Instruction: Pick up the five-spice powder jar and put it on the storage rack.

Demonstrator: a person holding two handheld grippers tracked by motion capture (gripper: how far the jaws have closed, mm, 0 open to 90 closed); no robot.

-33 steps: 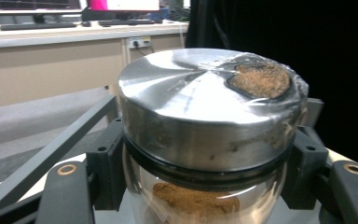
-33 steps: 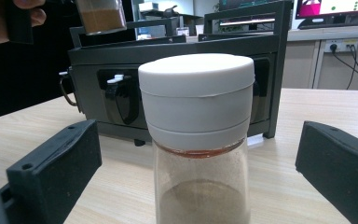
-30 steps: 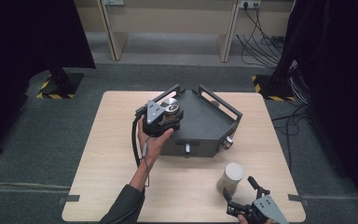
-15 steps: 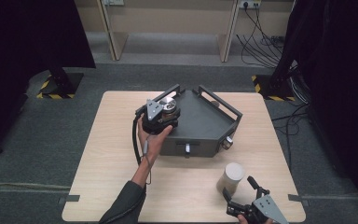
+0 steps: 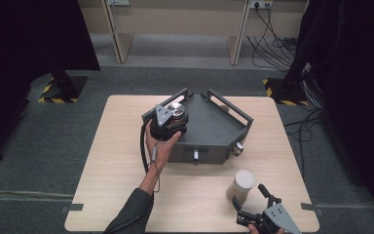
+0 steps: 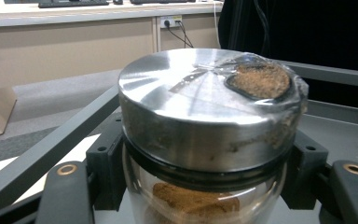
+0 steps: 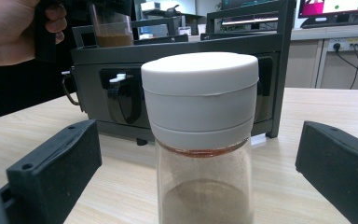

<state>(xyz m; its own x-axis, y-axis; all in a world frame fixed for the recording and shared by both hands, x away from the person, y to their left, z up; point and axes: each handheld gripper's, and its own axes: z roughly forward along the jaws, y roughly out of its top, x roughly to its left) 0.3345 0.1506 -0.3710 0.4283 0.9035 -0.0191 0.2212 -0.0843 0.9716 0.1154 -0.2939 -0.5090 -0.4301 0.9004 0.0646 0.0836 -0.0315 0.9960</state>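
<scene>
Left gripper (image 5: 173, 118): jaws clamped on one glass jar (image 6: 205, 186) just below its steel lid (image 6: 200, 93). Brown powder inside the jar, a smear of the same powder under clear film on the lid top. In the left gripper view the black pads (image 6: 105, 172) press the glass from both sides. The jar is at the left rear rim of the one dark grey tray-box (image 5: 214, 129); can't tell whether it rests on the tray or is lifted.

Right gripper (image 5: 253, 204): jaws spread wide, gripping nothing. One white-capped shaker bottle (image 7: 200, 140) stands upright between them on the table (image 5: 112, 161), clear gaps either side, pale powder in the lower part. In the high view the bottle sits near the front right of the table, just ahead of the gripper, apart from the tray-box.

Count: two grippers, two containers, one tray-box with two handle rails and one front drawer pull (image 5: 195, 155), one knob (image 5: 237, 149) on its right front corner.

Hands: left hand (image 5: 159, 142) comes in from the bottom centre, forearm angled up and right, palm under the gripper body, cable (image 5: 142, 146) looping beside the wrist. Right gripper at the bottom edge, pointing away toward the bottle.
</scene>
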